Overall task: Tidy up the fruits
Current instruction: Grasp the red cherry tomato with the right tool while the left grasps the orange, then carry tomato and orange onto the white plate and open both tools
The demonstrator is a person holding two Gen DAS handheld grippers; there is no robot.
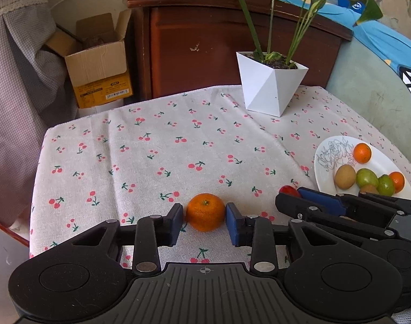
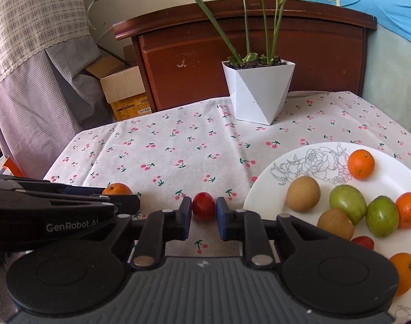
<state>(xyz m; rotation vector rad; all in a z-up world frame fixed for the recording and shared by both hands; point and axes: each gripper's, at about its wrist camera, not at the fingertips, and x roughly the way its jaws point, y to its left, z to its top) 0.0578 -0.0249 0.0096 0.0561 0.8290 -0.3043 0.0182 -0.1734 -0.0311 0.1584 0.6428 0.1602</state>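
A small orange (image 1: 205, 212) lies on the cherry-print cloth, and my left gripper (image 1: 204, 213) is shut on it, one blue pad against each side. A small red fruit (image 2: 203, 206) sits between the pads of my right gripper (image 2: 204, 208), which is shut on it. The right wrist view shows the left gripper's fingers (image 2: 124, 202) at the left, with the orange (image 2: 116, 189) just behind them. To the right stands a white plate (image 2: 394, 178) with a rose drawing. It holds several fruits: oranges, green ones, brown ones and a red one.
A white angular pot (image 1: 270, 86) with a tall green plant stands at the back of the table. Behind the table are a dark wooden cabinet (image 1: 194, 40) and an open cardboard box (image 1: 97, 62). The cloth's left edge (image 1: 40, 162) drops off near a checked curtain.
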